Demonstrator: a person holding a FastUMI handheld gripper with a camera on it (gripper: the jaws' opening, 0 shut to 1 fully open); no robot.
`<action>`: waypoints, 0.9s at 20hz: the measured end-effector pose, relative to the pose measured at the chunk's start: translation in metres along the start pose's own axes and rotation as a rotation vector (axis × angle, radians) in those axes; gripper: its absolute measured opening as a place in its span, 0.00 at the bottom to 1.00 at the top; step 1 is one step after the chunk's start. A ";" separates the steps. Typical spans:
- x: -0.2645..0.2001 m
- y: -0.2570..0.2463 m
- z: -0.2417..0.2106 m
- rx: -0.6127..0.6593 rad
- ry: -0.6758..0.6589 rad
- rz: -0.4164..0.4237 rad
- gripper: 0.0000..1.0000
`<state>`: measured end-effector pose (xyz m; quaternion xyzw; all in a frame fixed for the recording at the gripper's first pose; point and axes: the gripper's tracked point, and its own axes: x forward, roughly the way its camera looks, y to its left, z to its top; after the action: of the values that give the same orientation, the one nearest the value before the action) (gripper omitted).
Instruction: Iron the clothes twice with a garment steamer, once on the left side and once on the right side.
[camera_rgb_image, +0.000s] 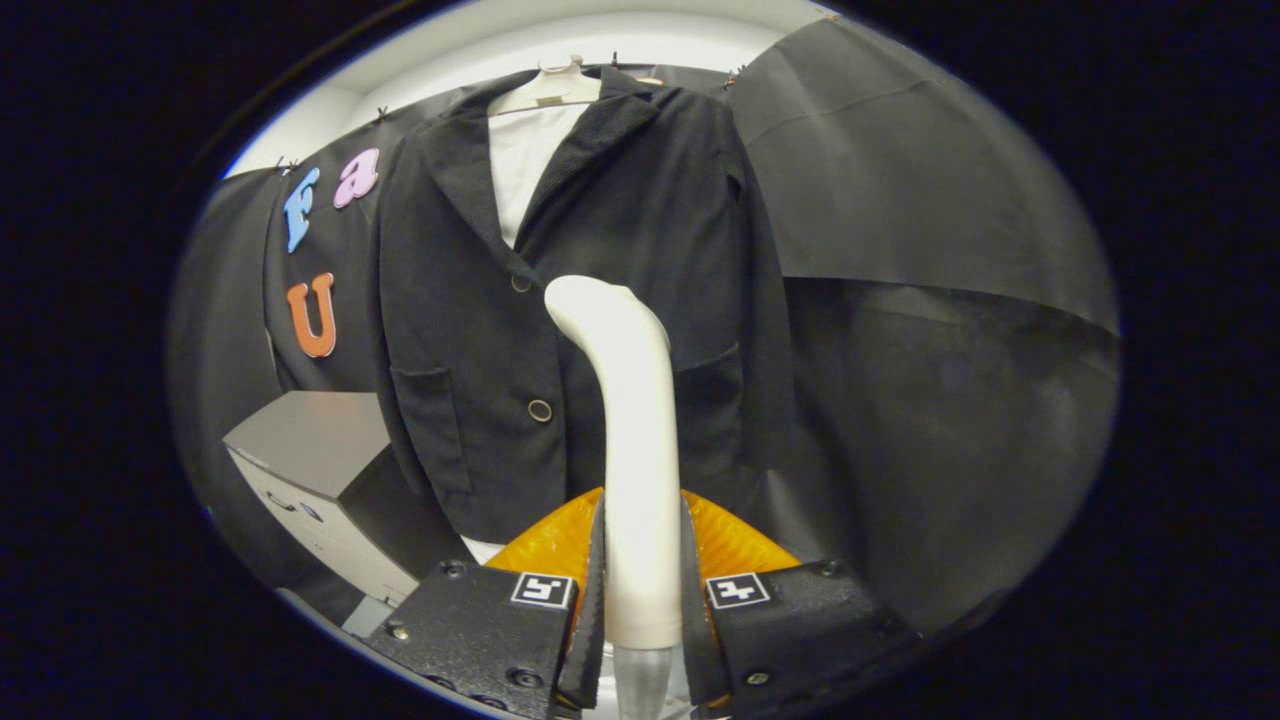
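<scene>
Black cloth (900, 200) drapes the booth on all sides, and against it a dark blazer (620, 250) hangs on a pale hanger (548, 90), with a white garment (525, 165) showing between its lapels. Its front is fastened, a button (540, 410) sitting low along the closure, and a patch pocket (430, 425) on the panel toward the grey cabinet (310, 450), which stands below and to one side of the jacket's hem.

The gripper (640, 600) is pressed together on the white handle of the garment steamer (630, 400): both fingers bear on the lower part of the handle, one on each side, with an orange piece visible just behind them. The steamer rises upright from between the fingers, and its curved head bends forward toward the jacket, reaching about the height of the upper button near the middle of the front.

Whether the head touches the fabric cannot be told; it looks close to the cloth or just short of it. No steam is visible.

As for progress, the steamer is firmly in hand and aimed at the blazer's centre line, so picking it up is done. Nothing in the cloth shows which side, if either, has been passed over. My judgement is that the ironing strokes are at or near their start, with the left-side and right-side passes both to be counted as remaining.
</scene>
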<state>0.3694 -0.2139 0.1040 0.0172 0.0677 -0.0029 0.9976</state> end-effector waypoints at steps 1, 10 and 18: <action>0.000 0.000 -0.002 0.001 0.001 0.003 0.36; -0.004 0.004 -0.016 0.004 0.016 0.023 0.36; -0.008 0.008 -0.039 0.033 0.068 0.065 0.36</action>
<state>0.3561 -0.2041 0.0665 0.0361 0.1008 0.0290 0.9938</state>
